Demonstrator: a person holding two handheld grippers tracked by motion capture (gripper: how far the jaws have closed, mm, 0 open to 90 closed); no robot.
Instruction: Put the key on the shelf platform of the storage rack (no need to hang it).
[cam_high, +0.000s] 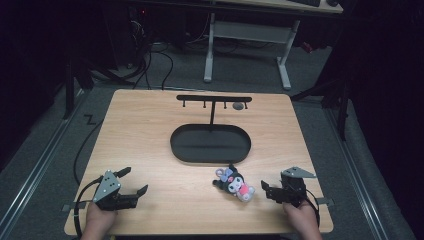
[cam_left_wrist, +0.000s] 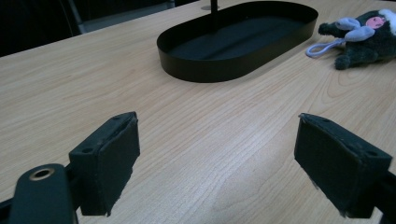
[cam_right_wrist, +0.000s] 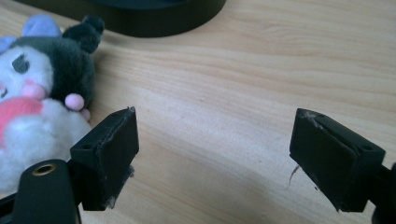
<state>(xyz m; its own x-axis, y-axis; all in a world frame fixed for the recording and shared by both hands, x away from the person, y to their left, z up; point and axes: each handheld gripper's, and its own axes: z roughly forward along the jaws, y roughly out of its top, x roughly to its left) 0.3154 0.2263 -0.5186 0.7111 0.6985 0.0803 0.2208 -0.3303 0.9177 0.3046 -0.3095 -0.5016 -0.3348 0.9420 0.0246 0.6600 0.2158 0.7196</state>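
Observation:
A small plush toy (cam_high: 235, 184), dark-headed with lavender ears and a pink-and-white body, lies on the wooden table just in front of the black oval tray (cam_high: 172, 142). My right gripper (cam_high: 266, 191) rests to its right, open, jaws pointing at it. In the right gripper view the plush (cam_right_wrist: 42, 93) lies just left of the left jaw, outside the empty gap of the gripper (cam_right_wrist: 215, 114). My left gripper (cam_high: 136, 180) sits open at the front left. Bare wood lies between the jaws of the left gripper (cam_left_wrist: 217, 121), and the plush (cam_left_wrist: 364, 39) is far off at the upper right.
A black T-shaped stand (cam_high: 214, 98) with small hooks rises from the tray's back edge. The tray (cam_left_wrist: 210, 72) holds nothing I can see. A lavender loop (cam_left_wrist: 322, 46) trails from the plush. Desk legs and cables stand on the floor beyond the table.

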